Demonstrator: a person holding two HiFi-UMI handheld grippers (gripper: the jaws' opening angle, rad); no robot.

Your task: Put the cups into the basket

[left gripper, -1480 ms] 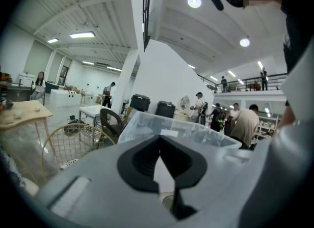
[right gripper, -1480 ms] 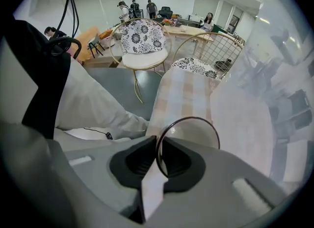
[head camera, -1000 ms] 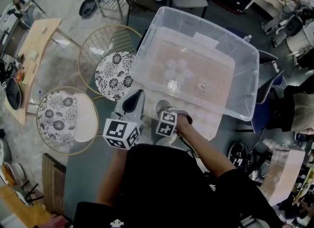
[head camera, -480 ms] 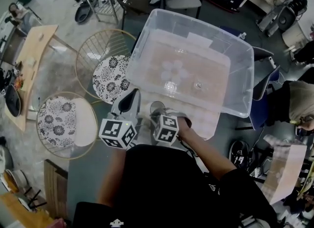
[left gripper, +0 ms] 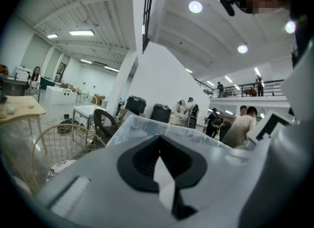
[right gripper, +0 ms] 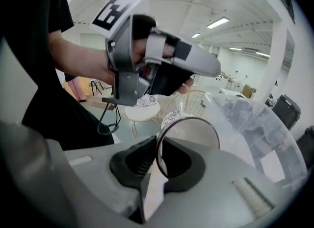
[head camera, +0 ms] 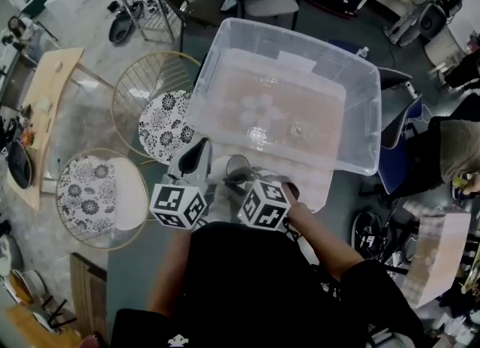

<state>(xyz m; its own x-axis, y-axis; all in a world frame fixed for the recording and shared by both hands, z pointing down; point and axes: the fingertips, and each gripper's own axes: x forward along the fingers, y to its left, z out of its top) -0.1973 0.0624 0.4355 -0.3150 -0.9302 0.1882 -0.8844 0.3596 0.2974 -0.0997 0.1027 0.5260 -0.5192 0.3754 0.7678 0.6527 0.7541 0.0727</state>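
While the right gripper (head camera: 241,177) clamps its wall at the rim, one jaw inside and one outside, the clear cup (head camera: 237,167) hangs in the air just outside the near wall of the basket (head camera: 360,106), a large clear plastic bin. The cup's long axis runs along the jaws and slants down and away from the person. Its mouth faces back toward the gripper and its base toward the bin. In the right gripper view the rim shows as a nearly full ring.

Faint pale round shapes lie on the bin's floor, too washed out to name. The left gripper (head camera: 202,150) sits just left of the cup, its jaws drawn together on nothing, pointing over the bin's edge. Two wire chairs with patterned cushions (head camera: 166,118) stand beyond it to the left.

Compared with a second ago, the right gripper's marker cube (head camera: 264,205) looks bigger and nearer the head camera. That hand has risen and carried the cup up with it. The grip on the rim is unchanged, and the left gripper has barely shifted.
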